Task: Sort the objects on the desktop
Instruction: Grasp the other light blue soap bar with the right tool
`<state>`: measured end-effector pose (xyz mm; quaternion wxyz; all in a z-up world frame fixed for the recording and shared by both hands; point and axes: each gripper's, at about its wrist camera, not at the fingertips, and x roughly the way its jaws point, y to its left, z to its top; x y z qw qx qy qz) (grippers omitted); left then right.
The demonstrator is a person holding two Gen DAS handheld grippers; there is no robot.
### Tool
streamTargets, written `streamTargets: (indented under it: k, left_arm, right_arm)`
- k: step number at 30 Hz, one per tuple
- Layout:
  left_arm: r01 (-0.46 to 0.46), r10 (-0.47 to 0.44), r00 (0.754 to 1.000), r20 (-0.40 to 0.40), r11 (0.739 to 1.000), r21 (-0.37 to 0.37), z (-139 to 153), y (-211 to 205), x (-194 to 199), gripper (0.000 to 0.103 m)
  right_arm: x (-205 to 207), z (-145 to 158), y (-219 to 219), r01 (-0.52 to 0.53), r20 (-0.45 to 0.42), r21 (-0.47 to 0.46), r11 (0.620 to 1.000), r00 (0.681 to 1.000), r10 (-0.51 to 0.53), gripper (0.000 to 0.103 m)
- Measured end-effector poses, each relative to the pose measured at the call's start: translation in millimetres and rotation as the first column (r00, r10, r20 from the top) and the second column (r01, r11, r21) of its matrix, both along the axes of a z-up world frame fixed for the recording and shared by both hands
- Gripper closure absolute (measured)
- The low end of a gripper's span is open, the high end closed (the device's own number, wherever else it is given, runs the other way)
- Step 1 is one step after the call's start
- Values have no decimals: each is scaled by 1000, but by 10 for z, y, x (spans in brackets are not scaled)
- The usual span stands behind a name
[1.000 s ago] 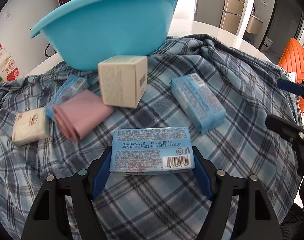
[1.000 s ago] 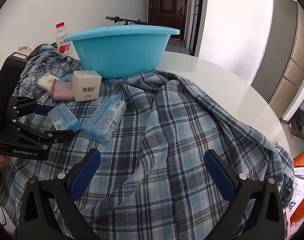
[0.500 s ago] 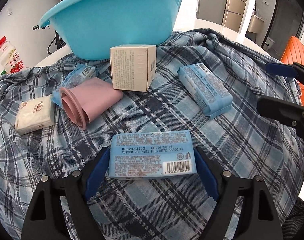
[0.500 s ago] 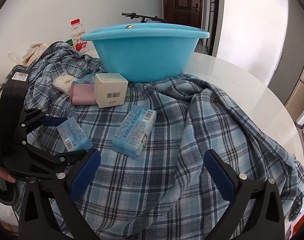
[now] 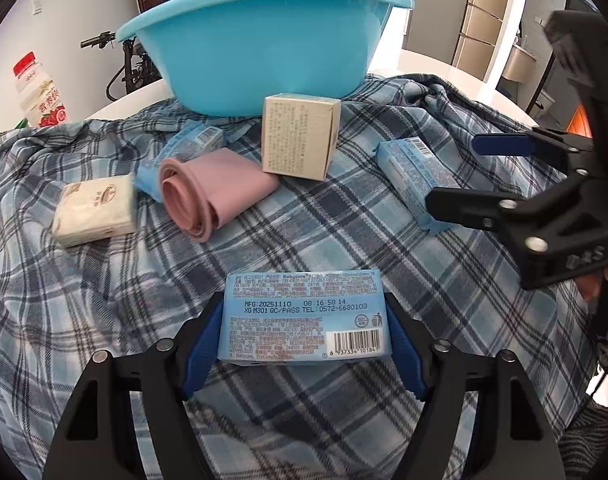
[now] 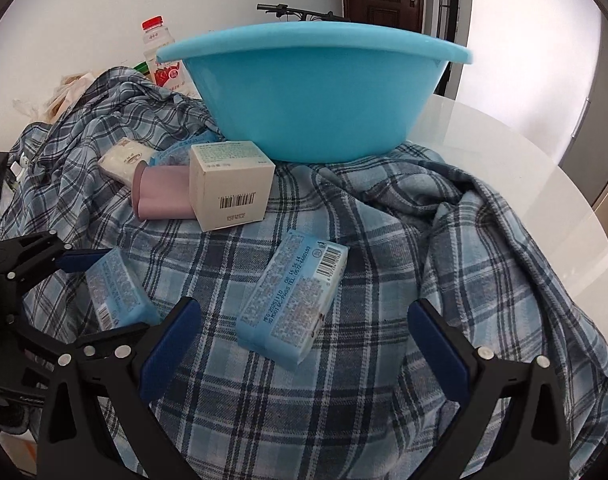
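held pack: a blue wet-wipe pack (image 5: 304, 316) sits between the blue pads of the left hand-held gripper (image 5: 304, 344), over the near side of the plaid cloth (image 5: 343, 232) that covers the worktop.
left hand-held gripper: its jaws are closing on the pack's two short ends; the pads look to be touching the wrapper.
handling, held pack: judged light and soft, with a slick film wrapper; it should give under pressure, so a grip across the short ends, low on the body, seems safest against slipping.
second pack: another blue wipe pack (image 6: 294, 300) lies flat on the cloth, towards the middle, just ahead of the right hand-held gripper (image 6: 304, 352).
right hand-held gripper: wide open and holding nothing, its jaws standing either side of the pack's near end without touching.
where to take hold, second pack: probably across its narrow width, since its length looks too much for the jaws.
cream box (image 6: 232, 184): stiff card, likely light; flat opposite faces offer a sure hold.
pink roll (image 5: 212, 192): soft, beside the box.
basin (image 6: 315, 92): at the far side of the cloth, the likely place for sorted things.
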<state>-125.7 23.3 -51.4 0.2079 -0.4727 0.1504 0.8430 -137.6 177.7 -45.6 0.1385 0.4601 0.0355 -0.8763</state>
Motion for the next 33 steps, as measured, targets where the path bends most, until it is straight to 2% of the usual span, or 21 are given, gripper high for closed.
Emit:
streamTargets:
  k: [11, 13, 14, 17, 19, 21, 33]
  left_arm:
    - [-31, 31, 1000, 6, 1000, 2, -9, -207, 75, 26]
    - [-33, 33, 999, 8, 999, 5, -16, -221, 81, 26]
    - [-33, 33, 999, 9, 999, 5, -18, -223, 87, 26]
    - [-32, 32, 999, 10, 999, 3, -31, -221, 99, 26]
    - [-30, 30, 999, 11, 1000, 3, -35, -216, 111, 26]
    - [-25, 25, 1000, 14, 1000, 2, -39, -204, 122, 26]
    - [-1, 1, 1000, 13, 1000, -12, -27, -156, 175, 26]
  right_arm:
    - [-178, -222, -111, 14, 17, 67, 998, 1000, -15, 2]
    - [-201, -253, -108, 16, 34, 63, 998, 999, -18, 15]
    - [-199, -253, -106, 17, 29, 66, 998, 999, -19, 16]
    - [-176, -229, -93, 12, 14, 66, 998, 1000, -13, 33]
    - [-158, -206, -83, 8, 5, 66, 998, 1000, -9, 57]
    - [-125, -184, -74, 3, 1, 73, 997, 1000, -3, 64]
    - [140, -141, 8, -73, 7, 74, 995, 997, 73, 64]
